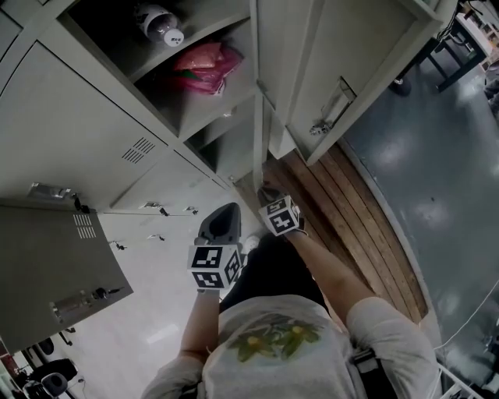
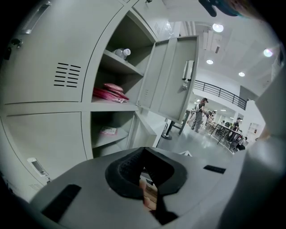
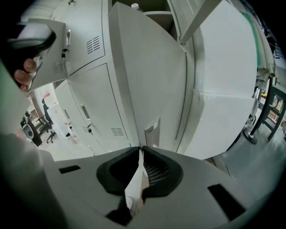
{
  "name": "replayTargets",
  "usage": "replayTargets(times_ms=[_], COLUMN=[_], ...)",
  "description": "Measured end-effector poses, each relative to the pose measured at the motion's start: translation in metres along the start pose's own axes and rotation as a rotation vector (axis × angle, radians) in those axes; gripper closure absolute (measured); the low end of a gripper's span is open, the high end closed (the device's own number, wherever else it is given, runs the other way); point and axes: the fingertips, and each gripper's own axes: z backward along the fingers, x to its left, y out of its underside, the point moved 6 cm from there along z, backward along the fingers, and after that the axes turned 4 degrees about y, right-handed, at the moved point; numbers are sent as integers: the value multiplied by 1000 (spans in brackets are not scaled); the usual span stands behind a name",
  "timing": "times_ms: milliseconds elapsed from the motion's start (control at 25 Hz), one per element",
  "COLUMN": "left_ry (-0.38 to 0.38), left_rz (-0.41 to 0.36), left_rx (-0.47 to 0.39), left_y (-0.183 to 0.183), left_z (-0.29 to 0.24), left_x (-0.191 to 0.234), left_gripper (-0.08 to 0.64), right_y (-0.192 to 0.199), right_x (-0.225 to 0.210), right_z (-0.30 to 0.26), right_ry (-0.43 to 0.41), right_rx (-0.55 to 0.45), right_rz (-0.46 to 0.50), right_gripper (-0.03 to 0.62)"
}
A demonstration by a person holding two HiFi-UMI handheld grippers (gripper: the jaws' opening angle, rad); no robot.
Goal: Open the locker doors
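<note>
Closest to the lens, the right tool (image 3: 142, 150) is pinched on the thin free edge of the lower locker door (image 3: 147, 80). Its 2 pads stand only a sliver apart with the pale sheet metal clamped between them, near the door's recessed latch plate (image 3: 152, 132). The left tool (image 2: 144, 151) has its tips together and holds nothing; in the head view it hangs just beside the right one, in front of the person's waist. The lower door stands partly swung out from its compartment. It sits beneath the upper locker door (image 1: 351, 78), which is already wide open to the right and reveals a bottle (image 1: 160, 23) and a pink bag (image 1: 204, 62) on the shelves. The step in hand looks like swinging this lower door the rest of the way. To do it well, I would hold the pinch firm but let the wrist turn with the door, tracing its arc around the hinge rather than dragging straight back. A thin edge can slide out of the pads or twist if pulled off that arc. Easing off near the end should avoid banging it against the wooden platform (image 1: 351, 226). The closed doors (image 1: 86, 117) to the left are not yet opened, so the free left tool could go to their latches next.
</note>
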Motion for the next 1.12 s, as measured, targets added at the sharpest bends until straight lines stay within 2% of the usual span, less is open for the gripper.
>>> replayTargets(times_ms=[680,1120], left_ry=[65,89], left_rz=[-39,-43], left_rx=[26,48], left_y=[-2,3], left_z=[-18,-24], left_x=[-17,-20], left_gripper=[531,531], right_y=[18,29], right_x=[-35,-62], right_z=[20,32], right_ry=[71,156], right_rx=[-7,-15], right_rz=[-89,-165], right_gripper=[541,543])
